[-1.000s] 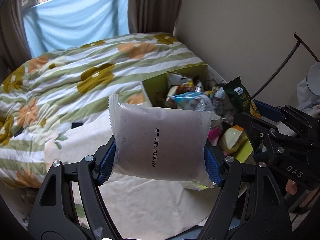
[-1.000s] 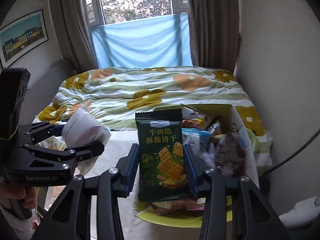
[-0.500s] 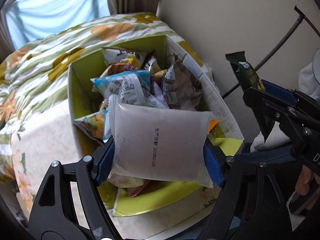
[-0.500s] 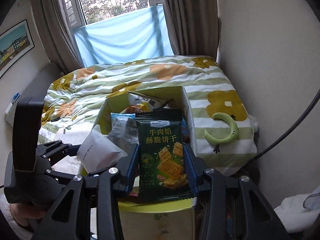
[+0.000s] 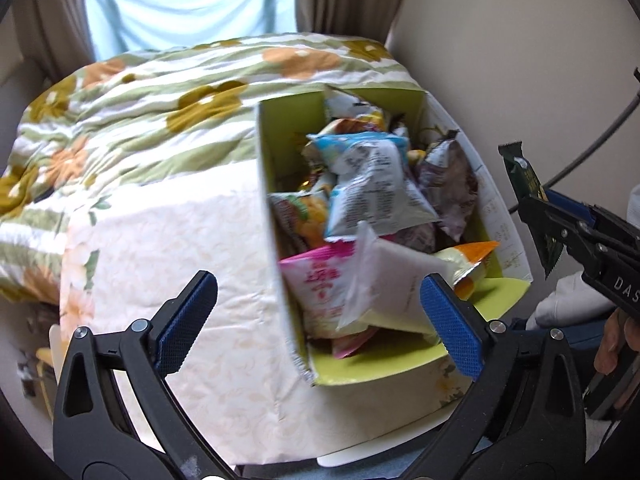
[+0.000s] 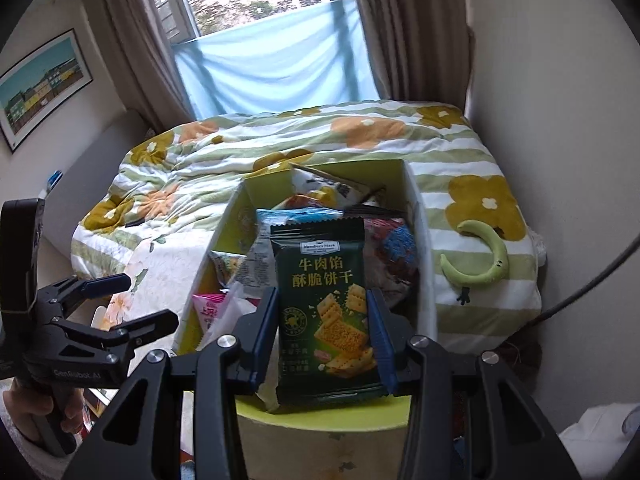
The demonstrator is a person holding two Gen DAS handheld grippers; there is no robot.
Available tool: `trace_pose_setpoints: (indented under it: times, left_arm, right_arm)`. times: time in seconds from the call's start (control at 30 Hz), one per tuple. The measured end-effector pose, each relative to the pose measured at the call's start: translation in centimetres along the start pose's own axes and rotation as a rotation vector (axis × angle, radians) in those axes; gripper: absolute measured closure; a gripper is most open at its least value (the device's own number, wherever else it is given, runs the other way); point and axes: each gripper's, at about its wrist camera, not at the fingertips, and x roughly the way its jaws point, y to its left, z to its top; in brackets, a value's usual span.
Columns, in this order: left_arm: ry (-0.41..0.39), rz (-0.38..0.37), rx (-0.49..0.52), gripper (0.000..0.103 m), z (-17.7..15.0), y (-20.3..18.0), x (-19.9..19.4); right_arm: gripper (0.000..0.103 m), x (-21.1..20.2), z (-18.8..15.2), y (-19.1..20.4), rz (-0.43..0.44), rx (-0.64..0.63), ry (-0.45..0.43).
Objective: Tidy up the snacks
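My left gripper is open and empty over the near left wall of a green snack box. A white translucent packet lies tilted in the box among several snack bags, apart from both pads. My right gripper is shut on a dark green cracker packet, held upright above the box's near end. In the left wrist view the right gripper and its green packet are at the right. In the right wrist view the open left gripper is at the left.
The box sits on a cream floral cloth beside a bed with a green-striped flower quilt. A wall stands close on the right, with a cable. A green crescent plush lies on the bed's corner.
My left gripper has opened and let go of the white packet, which dropped into the box. Both views shifted slightly; the right gripper still holds the green packet.
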Motion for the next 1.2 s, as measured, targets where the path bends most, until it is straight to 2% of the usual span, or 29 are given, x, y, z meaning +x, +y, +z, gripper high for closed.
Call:
trace_pose_setpoints:
  times: [0.1, 0.33, 0.4, 0.43, 0.47, 0.5, 0.53, 0.63, 0.77, 0.87, 1.0, 1.2]
  left_arm:
    - [0.003, 0.032, -0.030, 0.002, -0.6, 1.1, -0.3]
    - [-0.009, 0.059, -0.088, 0.002, -1.5, 2.9, -1.0]
    - [-0.012, 0.069, -0.088, 0.002, -1.7, 3.1, -1.3]
    - [-0.016, 0.075, -0.086, 0.002, -1.8, 3.2, -1.5]
    - [-0.021, 0.082, -0.084, 0.002, -2.0, 3.2, -1.6]
    - [-0.024, 0.085, -0.083, 0.002, -2.2, 3.3, -1.8]
    - [-0.028, 0.085, -0.083, 0.002, -2.4, 3.4, -2.0]
    - [-0.035, 0.079, -0.083, 0.002, -3.4, 3.9, -2.7]
    - [-0.057, 0.078, -0.078, 0.002, -4.6, 4.8, -4.3]
    - [-0.098, 0.081, -0.075, 0.002, -5.7, 5.5, -6.6]
    - [-0.185, 0.117, -0.061, 0.002, -7.2, 6.4, -11.0]
    - [-0.371, 0.190, -0.050, 0.001, -9.7, 7.6, -18.8]
  right_arm:
    - [0.063, 1.3, 0.8, 1.1, 0.032, -0.025, 0.009]
    - [0.062, 4.6, 1.7, 1.8, 0.036, -0.008, 0.070]
    - [0.053, 4.9, 1.7, 1.7, 0.017, 0.004, 0.069]
    - [0.037, 4.9, 1.6, 1.6, 0.003, 0.009, 0.068]
    - [0.014, 4.7, 1.4, 1.5, -0.008, 0.020, 0.067]
    - [0.005, 4.4, 1.0, 1.5, -0.010, 0.031, 0.064]
    - [0.000, 4.1, 0.7, 1.5, -0.014, 0.037, 0.061]
    - [0.000, 3.2, -0.5, 2.1, -0.054, 0.035, 0.058]
    - [0.000, 1.8, -2.2, 3.3, -0.067, 0.041, 0.052]
    - [0.000, -0.5, -3.0, 4.9, -0.076, 0.036, 0.012]
    - [0.000, -5.0, -3.7, 7.4, -0.078, 0.036, -0.066]
    - [0.000, -11.7, -5.4, 12.0, -0.112, -0.009, -0.185]
